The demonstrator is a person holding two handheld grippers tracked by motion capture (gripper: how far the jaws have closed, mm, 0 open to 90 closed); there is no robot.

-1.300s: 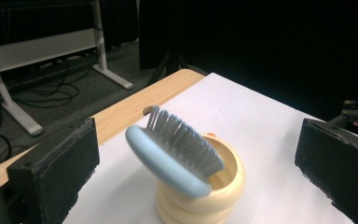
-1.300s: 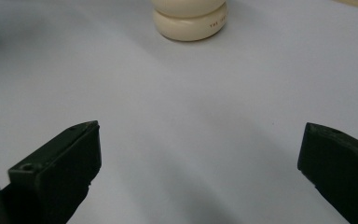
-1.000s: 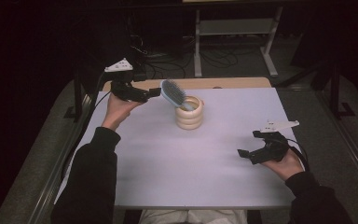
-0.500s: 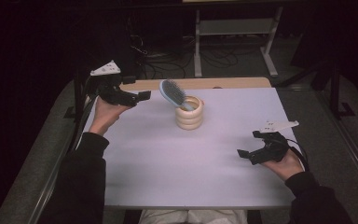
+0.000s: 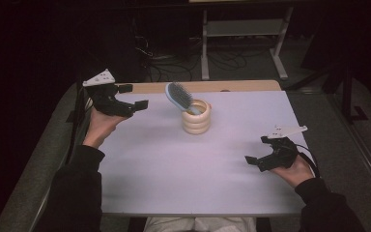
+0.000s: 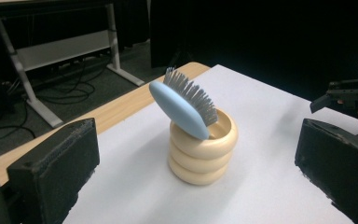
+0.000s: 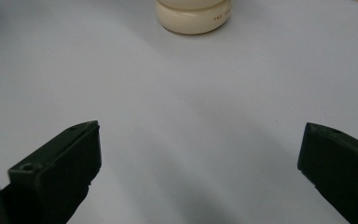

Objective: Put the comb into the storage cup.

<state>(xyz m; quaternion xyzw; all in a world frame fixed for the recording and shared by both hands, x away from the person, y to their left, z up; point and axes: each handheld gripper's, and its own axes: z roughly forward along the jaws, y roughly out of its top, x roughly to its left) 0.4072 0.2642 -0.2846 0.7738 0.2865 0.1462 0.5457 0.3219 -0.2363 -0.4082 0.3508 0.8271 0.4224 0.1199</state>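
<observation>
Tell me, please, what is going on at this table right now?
A person holds a hand-held gripper in each hand at a white table. A blue hairbrush stands tilted, handle down, in a cream ribbed holder. The left hand-held gripper is open, raised left of the holder and empty. The right hand-held gripper, also open and empty, sits low over the table's right side. Neither touches the brush.
</observation>
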